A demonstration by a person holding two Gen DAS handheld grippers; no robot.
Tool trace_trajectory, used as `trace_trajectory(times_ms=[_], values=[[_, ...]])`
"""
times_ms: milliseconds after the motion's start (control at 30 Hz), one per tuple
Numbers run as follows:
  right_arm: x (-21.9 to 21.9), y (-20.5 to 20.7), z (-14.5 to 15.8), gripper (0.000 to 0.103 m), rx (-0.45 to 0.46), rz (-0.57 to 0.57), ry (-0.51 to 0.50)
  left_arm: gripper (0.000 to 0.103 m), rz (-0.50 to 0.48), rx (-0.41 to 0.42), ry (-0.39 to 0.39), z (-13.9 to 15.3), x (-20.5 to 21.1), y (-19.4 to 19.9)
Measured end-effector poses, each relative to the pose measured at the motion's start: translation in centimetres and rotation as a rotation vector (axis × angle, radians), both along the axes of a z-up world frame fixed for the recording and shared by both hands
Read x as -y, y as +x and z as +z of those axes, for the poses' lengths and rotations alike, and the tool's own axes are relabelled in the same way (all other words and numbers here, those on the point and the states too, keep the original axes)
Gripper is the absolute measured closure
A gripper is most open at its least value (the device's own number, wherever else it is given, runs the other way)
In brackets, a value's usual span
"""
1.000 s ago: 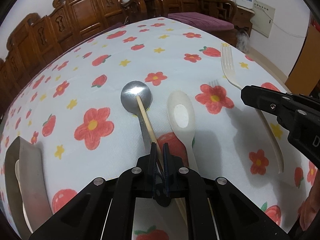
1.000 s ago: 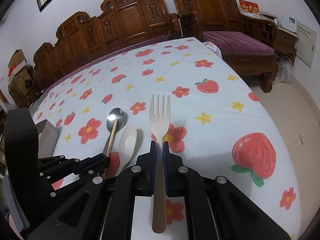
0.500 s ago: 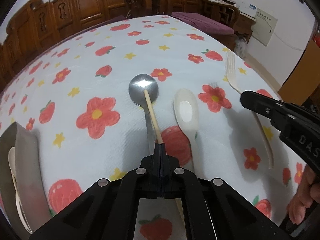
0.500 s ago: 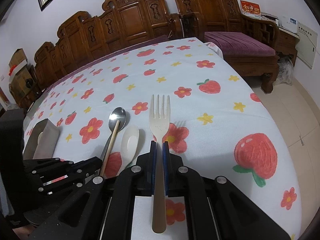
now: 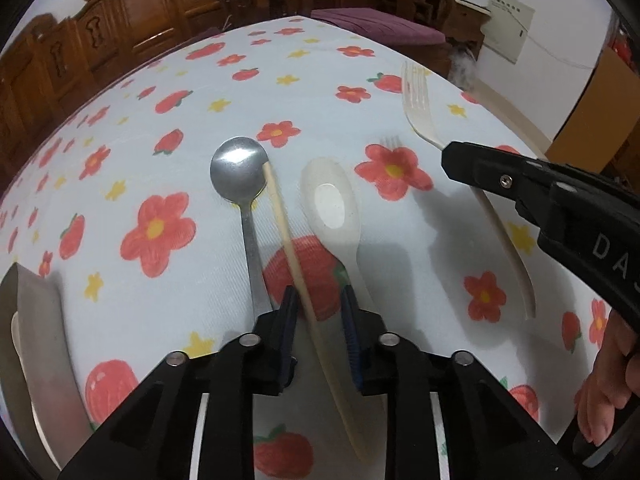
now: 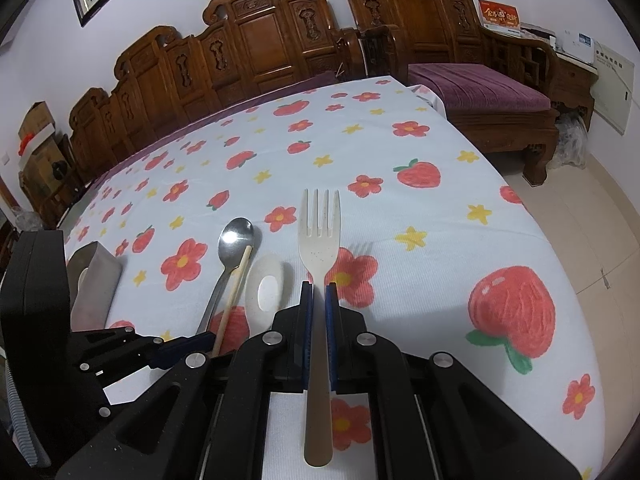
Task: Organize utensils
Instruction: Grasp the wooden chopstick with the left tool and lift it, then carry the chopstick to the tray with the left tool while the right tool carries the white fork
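- Between your left gripper [image 5: 318, 308] fingers: one wooden chopstick [image 5: 286, 240], lying in the gap with its tip resting on the bowl of the metal spoon [image 5: 239, 174]. The jaws stand apart with clear space either side of the stick, so nothing is pinched; the chopstick looks to lie loose on the cloth.
- Between your right gripper [image 6: 318, 312] fingers: the cream fork [image 6: 320, 236], clamped at the neck, tines forward, handle running back under the gripper body. It is held flat and centred, likely so it can be carried and slid into a slot tines-first or handle-first without twisting.
- Just beside the chopstick, on its right: a white ceramic soup spoon [image 5: 332, 208], bowl up, handle pointing back toward you. The metal spoon lies on the chopstick's left, parallel. All three are laid side by side, probably sorted as a row awaiting collection.
- Further left, at the frame edge: a grey metal holder [image 5: 38, 320], lying tilted or on its side; I cannot tell which. A pale utensil end shows inside it; what kind is not clear. This appears to be the destination for the rest.
- Underneath everything: the floral tablecloth [image 6: 440, 208], white with red flowers and strawberries.
- Beyond the table: carved wooden chairs [image 6: 256, 52] along the far edge.
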State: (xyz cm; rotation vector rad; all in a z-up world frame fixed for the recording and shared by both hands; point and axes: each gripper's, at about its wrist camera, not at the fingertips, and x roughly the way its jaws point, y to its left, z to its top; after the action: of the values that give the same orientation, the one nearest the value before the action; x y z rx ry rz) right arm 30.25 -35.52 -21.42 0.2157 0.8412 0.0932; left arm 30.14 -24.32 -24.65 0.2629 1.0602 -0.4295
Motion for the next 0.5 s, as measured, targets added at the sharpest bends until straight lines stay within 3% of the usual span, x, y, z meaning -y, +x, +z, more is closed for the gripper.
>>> trace_trajectory(times_ms=[33,133,267,500], values=[[0.0,0.0,0.0,0.095,0.000,0.000,0.000,0.096,0.003,0.004,0.003,0.0,-0.1,0.0],[-0.1,0.0,0.0,0.095,0.001,0.002,-0.002,0.098,0.003,0.016,0.016,0.0,-0.2,0.0],[-0.1,0.0,0.0,0.095,0.002,0.006,-0.004,0.099,0.010,0.038,0.045,0.1,-0.4,-0.2],[-1.4,-0.2,0.2,0.095,0.002,0.049,-0.008,0.099,0.039,0.080,0.012,2.3,-2.2,-0.9]])
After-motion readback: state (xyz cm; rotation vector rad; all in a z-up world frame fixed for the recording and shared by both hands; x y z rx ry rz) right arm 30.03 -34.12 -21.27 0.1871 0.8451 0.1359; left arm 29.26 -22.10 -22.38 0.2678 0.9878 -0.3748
